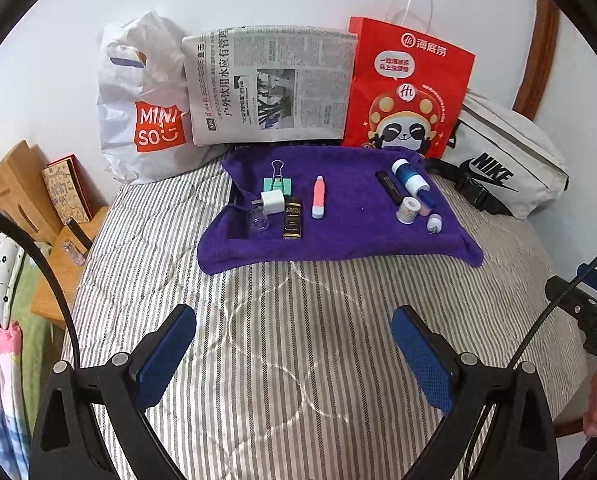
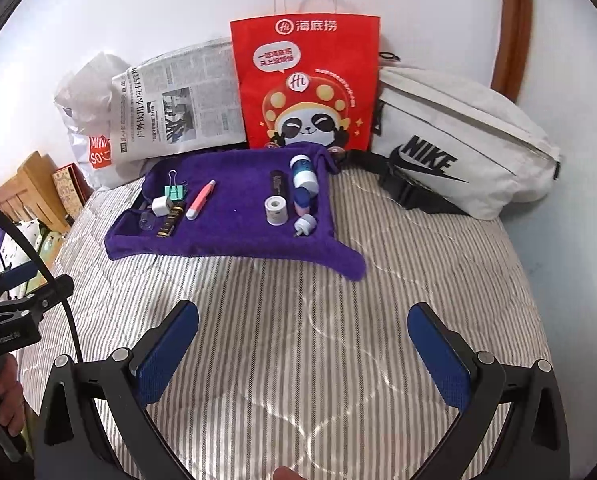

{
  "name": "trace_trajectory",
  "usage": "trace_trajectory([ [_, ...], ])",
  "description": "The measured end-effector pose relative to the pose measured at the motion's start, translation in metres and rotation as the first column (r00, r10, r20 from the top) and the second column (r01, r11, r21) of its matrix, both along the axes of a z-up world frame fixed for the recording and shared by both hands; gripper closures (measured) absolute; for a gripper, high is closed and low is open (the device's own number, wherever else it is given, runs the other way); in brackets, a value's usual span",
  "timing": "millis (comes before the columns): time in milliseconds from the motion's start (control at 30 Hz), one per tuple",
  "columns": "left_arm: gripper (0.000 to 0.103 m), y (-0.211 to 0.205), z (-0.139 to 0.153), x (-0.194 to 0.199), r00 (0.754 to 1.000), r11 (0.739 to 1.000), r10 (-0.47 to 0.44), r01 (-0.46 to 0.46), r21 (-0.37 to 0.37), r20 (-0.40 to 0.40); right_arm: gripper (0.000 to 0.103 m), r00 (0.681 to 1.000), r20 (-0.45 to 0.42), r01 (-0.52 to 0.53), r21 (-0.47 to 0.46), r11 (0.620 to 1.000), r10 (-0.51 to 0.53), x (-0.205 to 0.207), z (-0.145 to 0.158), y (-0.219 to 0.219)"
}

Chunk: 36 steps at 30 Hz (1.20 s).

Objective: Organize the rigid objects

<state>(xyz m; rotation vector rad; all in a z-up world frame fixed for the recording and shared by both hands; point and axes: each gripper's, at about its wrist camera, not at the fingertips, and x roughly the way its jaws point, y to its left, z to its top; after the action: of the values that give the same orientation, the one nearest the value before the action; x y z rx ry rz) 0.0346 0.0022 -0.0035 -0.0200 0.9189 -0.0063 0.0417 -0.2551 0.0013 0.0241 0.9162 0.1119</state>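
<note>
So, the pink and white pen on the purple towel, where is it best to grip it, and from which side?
Grip the pink and white pen at mid-body, from above, pads closing across its width. It lies flat with clear towel on both long sides. The open left hand-held gripper is probably nearer.

purple towel (image 1: pixel 338 236), grey-striped quilt (image 1: pixel 298 340), red bag (image 1: pixel 410 80)

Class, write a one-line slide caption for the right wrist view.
Open right gripper over a striped bed, facing small items on a purple towel.
</note>
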Motion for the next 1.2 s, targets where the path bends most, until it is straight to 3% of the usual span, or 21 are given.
trace_trajectory([
  [500, 0.004, -0.009, 0.012, -0.017, 1.000, 1.000, -0.019, 0.019, -0.001, 0.016, 0.000, 1.000, 0.013, -0.003, -0.057, 0.998, 0.004, -0.024, 0.010, -0.001],
  [1200, 0.004, -0.007, 0.012, -0.019, 1.000, 1.000, -0.019, 0.019, 0.014, 0.009, 0.000, 1.000, 0.006, 0.005, -0.066, 0.998, -0.005, -0.026, 0.010, -0.005],
])
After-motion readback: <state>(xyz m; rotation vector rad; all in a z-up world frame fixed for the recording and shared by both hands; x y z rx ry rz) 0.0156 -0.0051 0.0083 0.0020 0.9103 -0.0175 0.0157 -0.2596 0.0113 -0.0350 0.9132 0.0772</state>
